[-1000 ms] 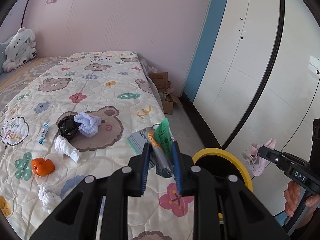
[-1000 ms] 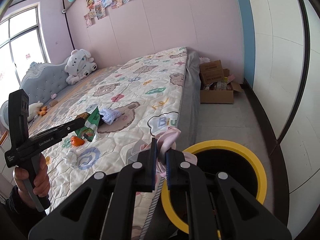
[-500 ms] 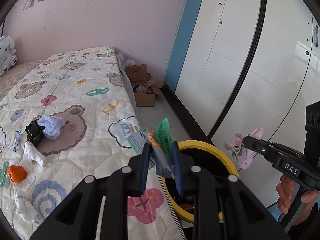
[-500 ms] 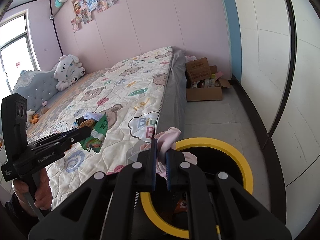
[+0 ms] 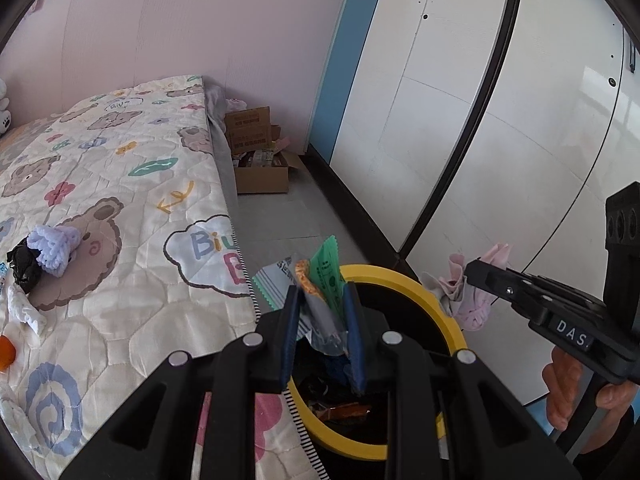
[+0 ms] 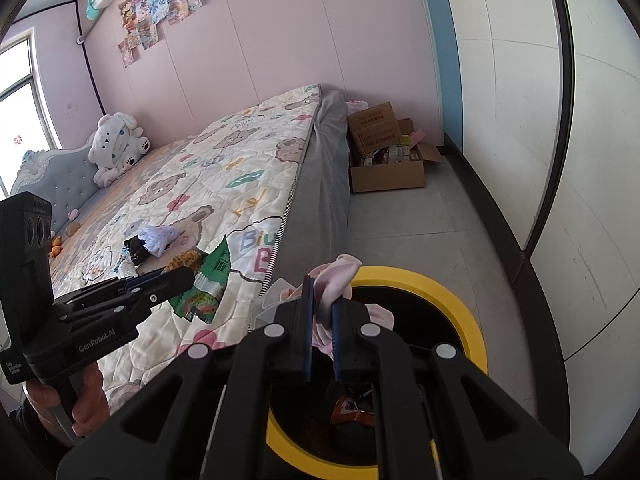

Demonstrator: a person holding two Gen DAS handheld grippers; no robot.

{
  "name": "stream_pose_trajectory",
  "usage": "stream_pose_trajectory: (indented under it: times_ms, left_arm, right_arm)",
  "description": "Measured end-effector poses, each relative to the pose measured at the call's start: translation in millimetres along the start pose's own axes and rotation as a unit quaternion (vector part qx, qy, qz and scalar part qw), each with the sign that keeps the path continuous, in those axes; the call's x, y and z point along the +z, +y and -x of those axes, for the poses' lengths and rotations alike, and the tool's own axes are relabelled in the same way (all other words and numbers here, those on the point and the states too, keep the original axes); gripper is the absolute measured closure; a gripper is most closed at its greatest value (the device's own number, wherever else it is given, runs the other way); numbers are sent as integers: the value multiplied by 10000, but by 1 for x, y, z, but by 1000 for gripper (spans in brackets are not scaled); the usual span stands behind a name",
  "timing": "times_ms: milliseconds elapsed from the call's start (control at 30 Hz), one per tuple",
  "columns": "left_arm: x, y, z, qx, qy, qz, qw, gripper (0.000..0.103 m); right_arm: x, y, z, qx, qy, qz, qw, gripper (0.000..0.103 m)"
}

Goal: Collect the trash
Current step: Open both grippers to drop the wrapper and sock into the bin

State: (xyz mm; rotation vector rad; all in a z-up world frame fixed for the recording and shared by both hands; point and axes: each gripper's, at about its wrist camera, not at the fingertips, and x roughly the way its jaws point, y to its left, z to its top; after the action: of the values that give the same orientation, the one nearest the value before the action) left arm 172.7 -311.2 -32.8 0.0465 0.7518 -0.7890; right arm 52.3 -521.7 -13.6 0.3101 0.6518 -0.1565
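Yellow-rimmed bin point(image 5: 404, 280), black inside, on the floor just beside the foot of the bed point(image 5: 120, 216); some wrappers already at the bottom.

Left claw point(image 5: 320, 320): narrow, clamped on a bundle of snack wrappers point(image 5: 326, 276) (green sachet, grey foil, orange-patterned packet), standing up from between the pads. Long axis of bundle: upright, along the fingers. Position relative to bin: over the near-left part of the opening in the left wrist view; in the right wrist view, bundle point(image 6: 208, 280) seen above the quilt edge, beside the rim rather than clearly over the hole. True overlap with the opening: not settled between the two views.

Right claw point(image 6: 320, 316): closed tight on a pink cloth scrap point(image 6: 336, 276), loose ends drooping either side. Position relative to bin: directly over the dark opening, rim point(image 6: 440, 280) beyond and to the right. Nearer of the two to a clean drop, by judgement.

Coming move, by judgement: release into bin; right ready straight down, left likely needing a small shift toward the bin centre first.

Remaining on bed: lilac knitted piece point(image 5: 56, 246), black bag point(image 5: 24, 266), white twisted tissue point(image 5: 24, 310), orange item point(image 5: 6, 354) at frame edge.
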Motion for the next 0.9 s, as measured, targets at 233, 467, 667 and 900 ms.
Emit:
stream_pose_trajectory:
  times_ms: [233, 467, 667, 900]
  left_arm:
    - [-3, -7, -19, -32, 169, 27, 9998, 82]
    - [-8, -14, -30, -46, 247, 31, 9997, 76]
    - [-12, -13, -29, -61, 257, 56, 9996, 59]
    - [-11, -5, -16, -28, 118, 167, 9998, 29]
  right_arm:
    - [-2, -15, -12, -152, 53, -154, 9998, 95]
    - [-1, -31, -28, -192, 180, -362, 9990, 94]
    - [-2, -37, -33, -273, 216, -470, 9983, 88]
    - [2, -41, -24, -325, 94, -652, 9973, 66]
